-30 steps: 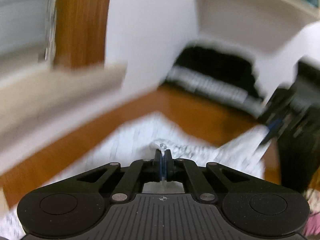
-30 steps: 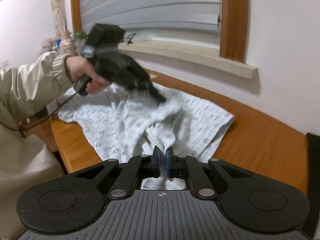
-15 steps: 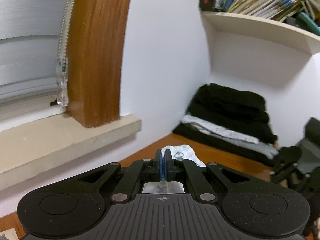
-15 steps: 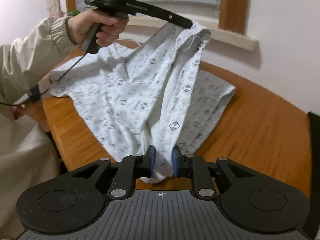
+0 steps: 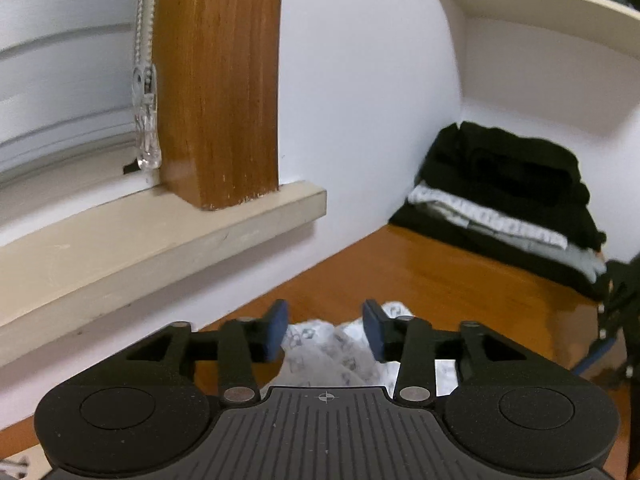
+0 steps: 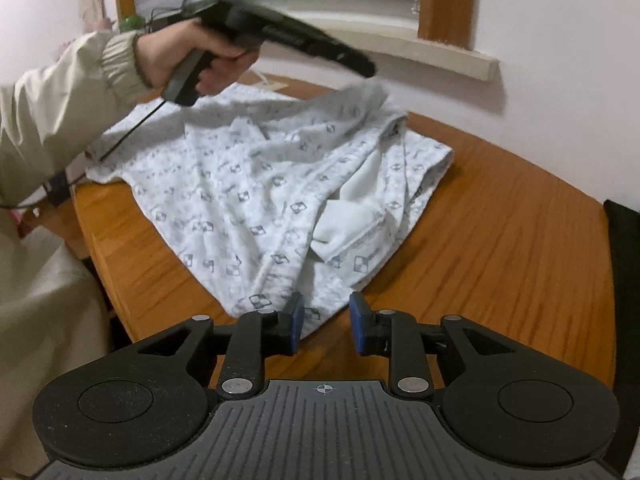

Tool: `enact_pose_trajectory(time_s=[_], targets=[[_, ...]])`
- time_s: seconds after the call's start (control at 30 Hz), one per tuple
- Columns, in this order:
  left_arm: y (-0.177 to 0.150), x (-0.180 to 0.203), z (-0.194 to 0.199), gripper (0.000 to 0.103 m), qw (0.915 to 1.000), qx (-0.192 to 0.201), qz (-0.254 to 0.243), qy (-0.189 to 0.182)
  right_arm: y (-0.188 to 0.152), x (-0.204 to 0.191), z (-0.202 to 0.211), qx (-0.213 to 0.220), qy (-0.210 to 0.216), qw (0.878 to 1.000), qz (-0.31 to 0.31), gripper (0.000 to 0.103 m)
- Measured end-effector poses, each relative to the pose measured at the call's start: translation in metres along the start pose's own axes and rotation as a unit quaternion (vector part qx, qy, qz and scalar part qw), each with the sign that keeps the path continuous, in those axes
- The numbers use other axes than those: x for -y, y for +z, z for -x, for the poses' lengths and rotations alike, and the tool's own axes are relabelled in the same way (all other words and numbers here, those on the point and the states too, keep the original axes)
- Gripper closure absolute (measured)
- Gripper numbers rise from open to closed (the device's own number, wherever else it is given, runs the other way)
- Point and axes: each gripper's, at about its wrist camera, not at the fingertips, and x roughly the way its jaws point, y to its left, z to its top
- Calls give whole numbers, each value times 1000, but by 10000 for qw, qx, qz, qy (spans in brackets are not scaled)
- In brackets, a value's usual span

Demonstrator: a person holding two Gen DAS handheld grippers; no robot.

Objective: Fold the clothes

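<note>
A wooden table (image 6: 500, 240) meets a white wall (image 5: 360, 100). A cream sill (image 5: 160, 240) runs under a window (image 5: 60, 80) with a wooden frame (image 5: 220, 80). A shelf (image 5: 540, 4) holds books in the corner.

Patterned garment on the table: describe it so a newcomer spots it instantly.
On the round wooden table below the window sill, the patterned garment lies loosely spread and rumpled, one hem by the right claw. It is white with small grey square motifs, unlike the mostly black folded stack against the wall.
</note>
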Motion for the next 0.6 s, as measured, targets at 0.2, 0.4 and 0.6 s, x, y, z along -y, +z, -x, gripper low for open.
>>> enact_pose_trajectory(time_s=[0.2,0.4,0.6], targets=[[-15,48,10,45,9932,-302,-599,-950,6,15,-2,606,209,9968,-480,63],[-41,93,-3,44,9834,-762,-942,-1353,6,25,-18,716,111,9944,-769,62],[-56,98,-9,59,9824,-883,-820,-1429,3,29,-24,827,158,9922,-919,62]])
